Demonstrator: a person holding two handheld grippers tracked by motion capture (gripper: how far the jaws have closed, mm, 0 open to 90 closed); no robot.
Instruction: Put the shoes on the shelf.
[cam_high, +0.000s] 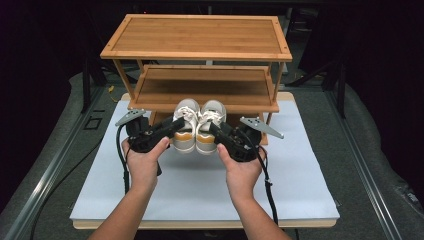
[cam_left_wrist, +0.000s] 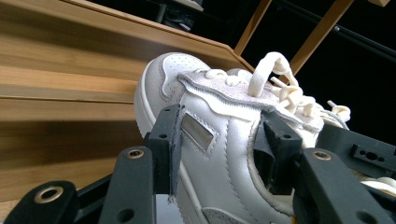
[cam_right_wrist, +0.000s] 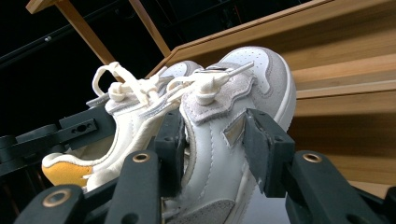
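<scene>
- Left gripper (cam_high: 170, 131) clamps the left shoe (cam_high: 184, 127) across its midsection, pads (cam_left_wrist: 168, 140) pressed on the white leather on both sides.
- Right gripper (cam_high: 218, 132) does the same on the right shoe (cam_high: 210, 127), jaws wide and tight on the sides just below the laces (cam_right_wrist: 205, 86).
- Both shoes ride side by side, touching, toes pointing to 12 o'clock toward the rack (cam_high: 200, 55), heels at 6 o'clock toward the person.
- Left hand (cam_high: 144, 160) sits at 7 o'clock from the pair, right hand (cam_high: 241, 167) at 5 o'clock, each wrapped round its gripper body.
- Yellow heel patch (cam_right_wrist: 63, 173) shows on the left shoe in the right gripper view.
- Shoes hang above the white mat (cam_high: 200, 190), just in front of the rack's lower shelf (cam_high: 200, 87).
- Rack stands at 12 o'clock on the mat, wooden, top shelf (cam_high: 197, 35) above.
</scene>
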